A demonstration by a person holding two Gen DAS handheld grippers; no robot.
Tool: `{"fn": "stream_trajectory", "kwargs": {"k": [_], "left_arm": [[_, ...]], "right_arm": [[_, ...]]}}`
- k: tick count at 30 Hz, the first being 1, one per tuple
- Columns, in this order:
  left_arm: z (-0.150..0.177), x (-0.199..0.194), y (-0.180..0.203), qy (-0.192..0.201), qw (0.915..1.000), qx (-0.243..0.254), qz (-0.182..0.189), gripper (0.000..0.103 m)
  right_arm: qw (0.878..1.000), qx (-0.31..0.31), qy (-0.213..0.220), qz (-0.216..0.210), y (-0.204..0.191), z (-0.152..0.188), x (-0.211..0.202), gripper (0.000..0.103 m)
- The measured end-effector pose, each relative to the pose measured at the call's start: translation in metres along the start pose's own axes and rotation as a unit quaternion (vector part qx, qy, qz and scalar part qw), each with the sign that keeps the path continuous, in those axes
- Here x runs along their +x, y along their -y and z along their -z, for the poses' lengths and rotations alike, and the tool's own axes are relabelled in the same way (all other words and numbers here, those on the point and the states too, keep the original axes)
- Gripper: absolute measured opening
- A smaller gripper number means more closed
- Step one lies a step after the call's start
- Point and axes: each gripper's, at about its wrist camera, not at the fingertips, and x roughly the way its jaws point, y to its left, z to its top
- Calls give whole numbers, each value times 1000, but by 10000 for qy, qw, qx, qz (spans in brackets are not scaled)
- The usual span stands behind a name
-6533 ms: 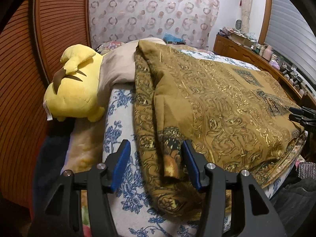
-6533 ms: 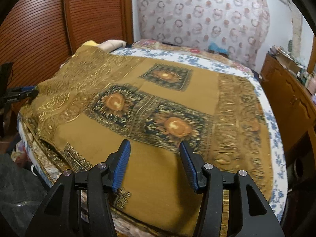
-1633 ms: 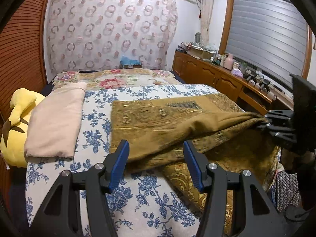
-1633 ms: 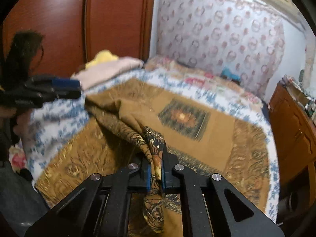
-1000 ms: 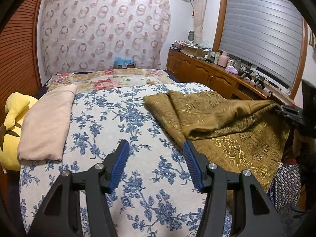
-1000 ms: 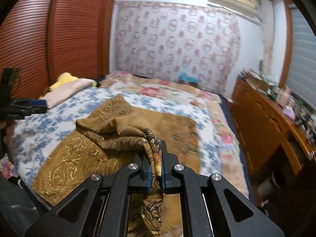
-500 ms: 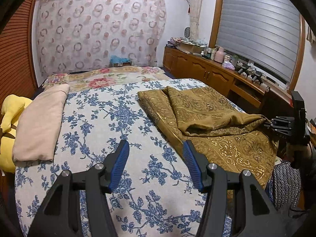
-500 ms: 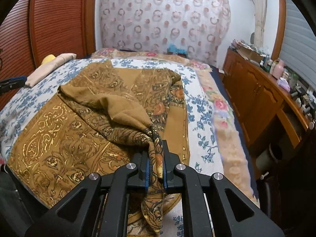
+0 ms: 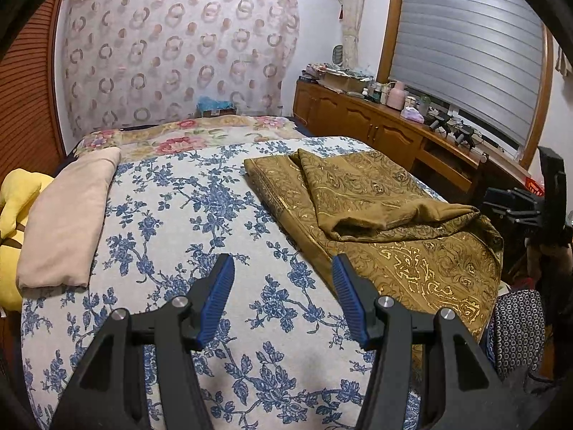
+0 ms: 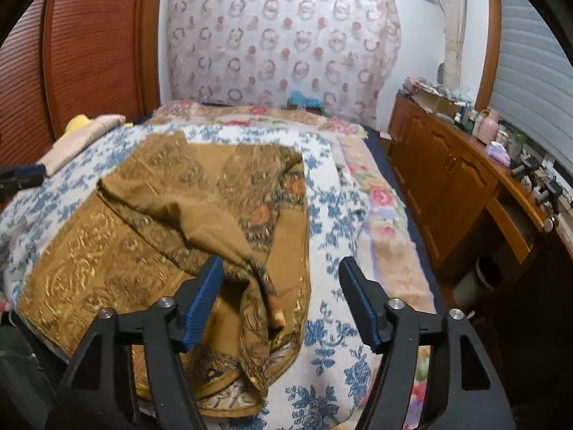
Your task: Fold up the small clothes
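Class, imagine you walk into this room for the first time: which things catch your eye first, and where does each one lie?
First comes the gold-patterned brown cloth, folded roughly over itself on the right side of the blue-flowered bedspread. The right gripper hangs at the cloth's near corner, its jaws opening, pads clear of the fabric. On the bed's left edge lie a beige folded cloth and a yellow plush toy.

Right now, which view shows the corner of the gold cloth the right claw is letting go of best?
Right wrist view: the gold cloth has its bunched corner lying between the opening jaws of the right claw, pads off it. The left wrist view shows the same cloth from the side, the right claw at the edge, and hides that corner.
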Motion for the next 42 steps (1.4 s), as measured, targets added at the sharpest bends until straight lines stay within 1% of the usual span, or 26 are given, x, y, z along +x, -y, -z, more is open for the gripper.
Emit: {"fn": "stream_trajectory", "kwargs": {"k": [5, 12, 18, 21, 23, 26, 28, 30, 36, 37, 38, 39, 40, 41, 42], "left_arm": [[2, 3, 1, -35, 10000, 15, 13, 56], [5, 6, 4, -105, 9999, 40, 43, 56], [7, 9, 7, -163, 9998, 75, 91, 56], [7, 11, 9, -179, 9997, 89, 117, 56], [8, 10, 10, -191, 9997, 99, 124, 56], [8, 10, 12, -198, 9997, 105, 139, 56], [8, 10, 12, -200, 9997, 102, 138, 56], [8, 10, 12, -197, 9996, 99, 147, 56], [11, 12, 14, -219, 9995, 101, 180, 56], [11, 12, 15, -224, 9995, 104, 185, 56], [12, 13, 15, -231, 9995, 107, 189, 56], [12, 13, 15, -235, 9995, 108, 192, 56], [12, 13, 16, -239, 9995, 108, 196, 56], [12, 13, 15, -245, 9994, 108, 196, 56], [12, 13, 16, -250, 9994, 111, 197, 56]], "right_arm": [[9996, -213, 33, -168, -19, -14, 7, 74], [9960, -687, -44, -566, -63, -31, 33, 74], [9889, -1126, -256, -939, -98, -45, 58, 74], [9836, -1293, -450, -1174, -112, -49, 73, 74], [9796, -1399, -653, -1288, -121, -51, 87, 74], [9743, -1529, -909, -1383, -131, -49, 103, 74], [9718, -1639, -1012, -1360, -138, -46, 112, 74], [9708, -1692, -1043, -1343, -141, -45, 117, 74], [9719, -1573, -1040, -1407, -133, -48, 121, 74], [9721, -1547, -1033, -1428, -131, -48, 122, 72], [9722, -1537, -1030, -1433, -131, -49, 123, 67], [9728, -1517, -1011, -1431, -129, -49, 123, 63], [9732, -1507, -992, -1428, -128, -50, 123, 53], [9732, -1508, -971, -1441, -127, -51, 123, 40], [9732, -1524, -939, -1445, -125, -52, 122, 32]]}}
